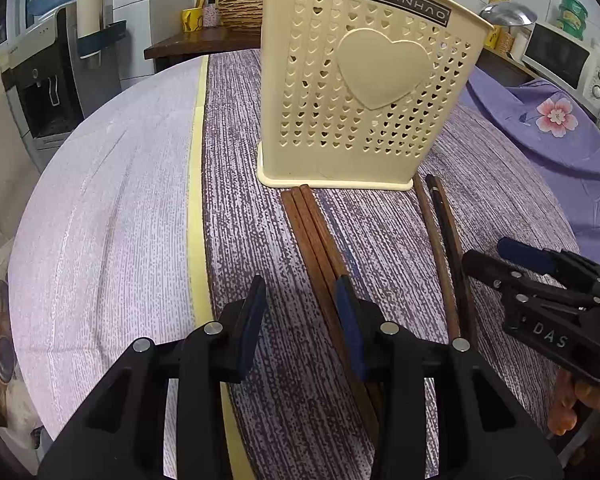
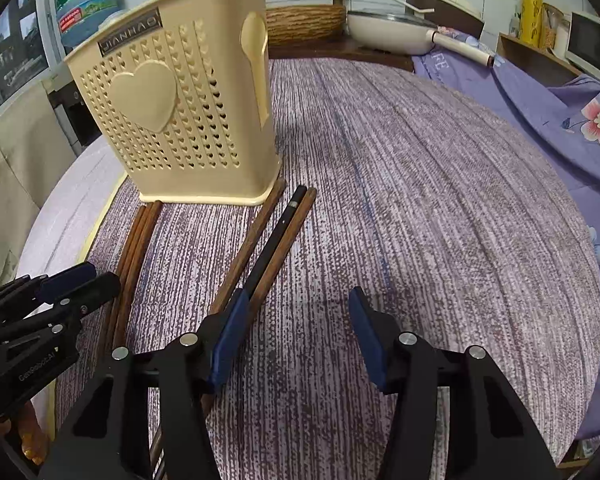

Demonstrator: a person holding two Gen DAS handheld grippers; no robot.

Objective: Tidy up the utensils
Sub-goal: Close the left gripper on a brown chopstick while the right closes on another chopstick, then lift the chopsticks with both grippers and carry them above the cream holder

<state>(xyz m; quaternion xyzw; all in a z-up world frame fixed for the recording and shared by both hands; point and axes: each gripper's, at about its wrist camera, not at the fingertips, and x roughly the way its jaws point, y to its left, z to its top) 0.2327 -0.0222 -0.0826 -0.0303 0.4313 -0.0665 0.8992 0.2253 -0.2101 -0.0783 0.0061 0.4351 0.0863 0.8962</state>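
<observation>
The left gripper is held low over the cloth-covered desk, its fingers released, with three brown chopsticks lying together beside its right finger. Behind them the cream holder is stood upright, their tips touching its base. Further right, another three chopsticks, one black, are laid by the right gripper, whose fingers are likewise spread and grasp nothing.
</observation>
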